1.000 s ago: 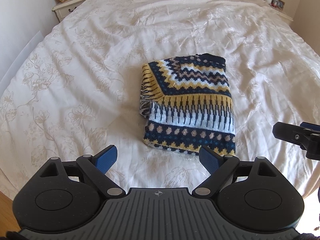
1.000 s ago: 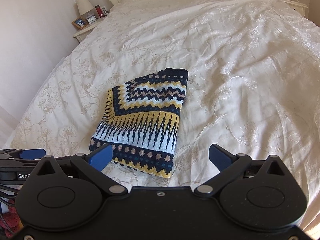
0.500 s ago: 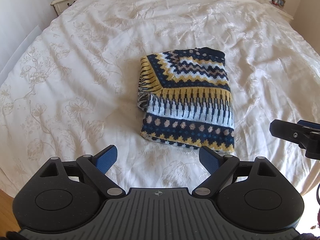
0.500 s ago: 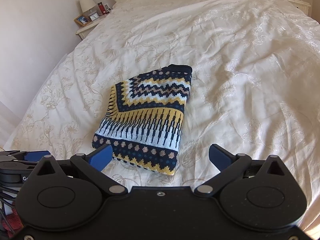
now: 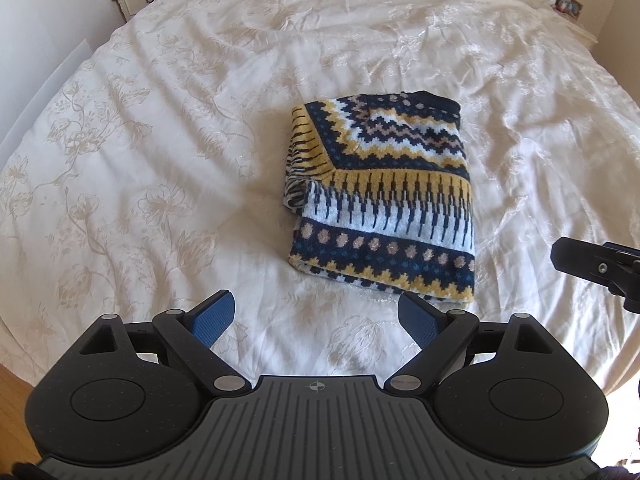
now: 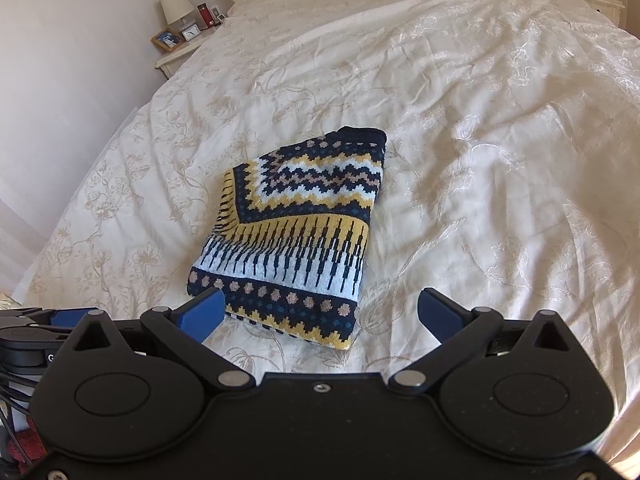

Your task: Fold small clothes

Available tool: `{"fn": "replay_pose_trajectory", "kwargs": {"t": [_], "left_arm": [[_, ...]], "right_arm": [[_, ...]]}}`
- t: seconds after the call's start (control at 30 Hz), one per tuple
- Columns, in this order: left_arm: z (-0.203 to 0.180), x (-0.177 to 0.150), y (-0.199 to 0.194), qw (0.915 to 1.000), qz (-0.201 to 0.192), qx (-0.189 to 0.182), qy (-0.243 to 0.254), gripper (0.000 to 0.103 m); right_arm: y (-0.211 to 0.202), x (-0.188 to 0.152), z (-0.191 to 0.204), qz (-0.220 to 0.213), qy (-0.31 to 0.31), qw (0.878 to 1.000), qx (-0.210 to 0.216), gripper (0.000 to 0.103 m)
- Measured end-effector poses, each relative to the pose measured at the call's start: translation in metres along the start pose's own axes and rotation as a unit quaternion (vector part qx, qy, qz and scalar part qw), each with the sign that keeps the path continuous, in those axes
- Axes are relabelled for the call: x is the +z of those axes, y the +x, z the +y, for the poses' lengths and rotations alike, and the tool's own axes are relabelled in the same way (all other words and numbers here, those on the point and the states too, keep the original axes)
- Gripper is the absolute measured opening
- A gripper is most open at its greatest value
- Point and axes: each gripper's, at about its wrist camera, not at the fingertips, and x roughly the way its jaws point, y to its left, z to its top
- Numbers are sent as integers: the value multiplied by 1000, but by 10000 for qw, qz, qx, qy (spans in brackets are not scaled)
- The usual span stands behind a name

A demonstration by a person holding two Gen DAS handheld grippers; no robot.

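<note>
Both views have risen above the folded sweater (image 5: 384,196) (untouched), left gripper (image 5: 316,318) and right gripper (image 6: 320,314) spread empty

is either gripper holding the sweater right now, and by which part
Nothing is held. The left gripper and right gripper are both open, short of the folded sweater on the bed.

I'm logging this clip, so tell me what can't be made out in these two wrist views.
- Folded sweater: inner layers and underside hidden by its own top fold, both views.
- Right gripper: cut off by the left view's right edge.
- Nightstand items: too small to read, right view.
- Red fabric: mostly hidden behind the gripper body, right view.
</note>
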Motion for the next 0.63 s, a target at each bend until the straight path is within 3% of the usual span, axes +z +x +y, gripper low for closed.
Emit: {"fn": "replay_pose_trajectory", "kwargs": {"t": [0.63], "left_arm": [[-4,0,-1,10000,26,-1,7,89]], "right_arm": [[5,1,-2,96,27,9999,137,102]]}}
